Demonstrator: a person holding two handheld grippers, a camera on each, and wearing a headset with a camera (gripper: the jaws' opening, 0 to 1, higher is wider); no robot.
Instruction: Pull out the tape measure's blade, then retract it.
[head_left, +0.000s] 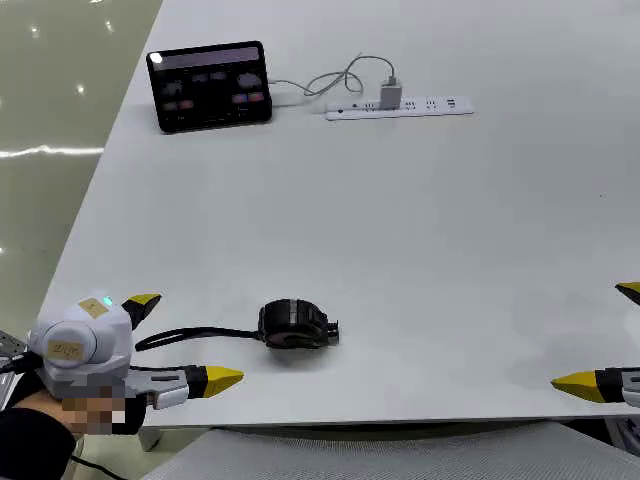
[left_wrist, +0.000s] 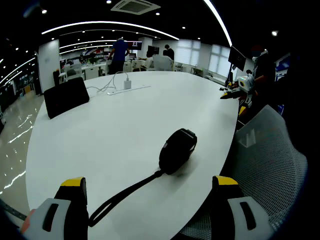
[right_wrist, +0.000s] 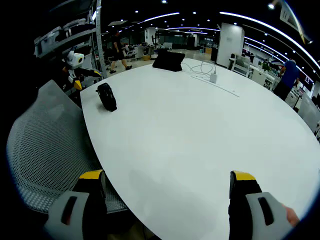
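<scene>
White table (head_left: 420, 250), large, rounded; grey mesh chair (right_wrist: 40, 145) at near edge; glossy pale floor (head_left: 50, 120) left; ceiling strip lights (left_wrist: 105, 22); far windows (left_wrist: 200, 52).

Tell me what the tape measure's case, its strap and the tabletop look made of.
The tape measure has a black case, probably hard plastic, perhaps rubber-coated; it looks mostly matt, with a rounded moulded shape. The strap looks like a thin black cord or woven band, limp and lying curved; the weave is too small to tell. The tabletop is smooth and white, likely laminate or paint, low sheen, no visible grain.
</scene>
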